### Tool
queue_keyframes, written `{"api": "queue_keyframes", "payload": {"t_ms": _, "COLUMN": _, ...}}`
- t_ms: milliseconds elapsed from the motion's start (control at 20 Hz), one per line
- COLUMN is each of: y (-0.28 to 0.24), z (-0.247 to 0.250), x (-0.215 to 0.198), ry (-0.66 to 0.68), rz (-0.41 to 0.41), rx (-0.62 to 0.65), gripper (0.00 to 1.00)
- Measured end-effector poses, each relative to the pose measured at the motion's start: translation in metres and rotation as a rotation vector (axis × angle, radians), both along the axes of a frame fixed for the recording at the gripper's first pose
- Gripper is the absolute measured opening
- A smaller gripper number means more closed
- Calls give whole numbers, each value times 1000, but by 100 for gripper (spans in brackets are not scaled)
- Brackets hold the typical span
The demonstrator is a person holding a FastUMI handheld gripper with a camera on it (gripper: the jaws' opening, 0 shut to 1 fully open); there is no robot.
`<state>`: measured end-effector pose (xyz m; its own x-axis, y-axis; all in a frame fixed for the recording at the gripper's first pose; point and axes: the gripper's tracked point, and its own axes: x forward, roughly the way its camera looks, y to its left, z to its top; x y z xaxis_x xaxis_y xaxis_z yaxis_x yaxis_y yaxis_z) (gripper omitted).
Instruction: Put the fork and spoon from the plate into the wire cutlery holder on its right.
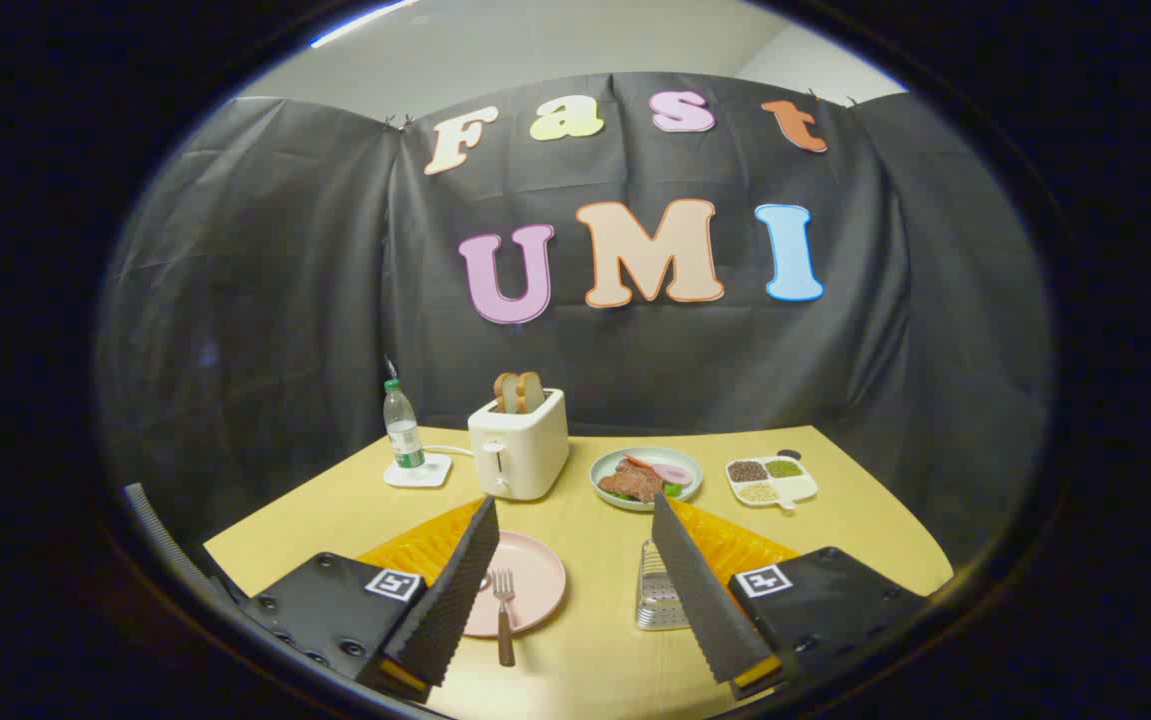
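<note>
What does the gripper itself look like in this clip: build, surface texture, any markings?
The gripper has two long flat fingers tapering forward, their inner faces ribbed like a sawtooth. Each sits on a black, boxy block with screw holes, and each block carries a small square black-and-white marker tag. No cables visible.

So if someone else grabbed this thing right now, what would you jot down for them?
Gripper: jaws wide open, holding nothing, above the table's near edge.
Pink plate: between the jaws, towards the left one. The fork lies on it, handle over the near rim; something that may be the spoon sits partly hidden beside the left finger.
Wire cutlery holder: right of the plate, by the right finger.
Done: nothing. Left: move both.
</note>
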<state>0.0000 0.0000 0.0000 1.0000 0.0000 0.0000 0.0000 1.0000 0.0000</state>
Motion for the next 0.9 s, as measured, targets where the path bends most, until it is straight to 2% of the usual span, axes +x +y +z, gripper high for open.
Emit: {"api": "queue_keyframes", "payload": {"t_ms": 900, "y": 2, "z": -15, "x": 17, "ry": 41, "rz": 60, "rx": -21, "gripper": 98}}
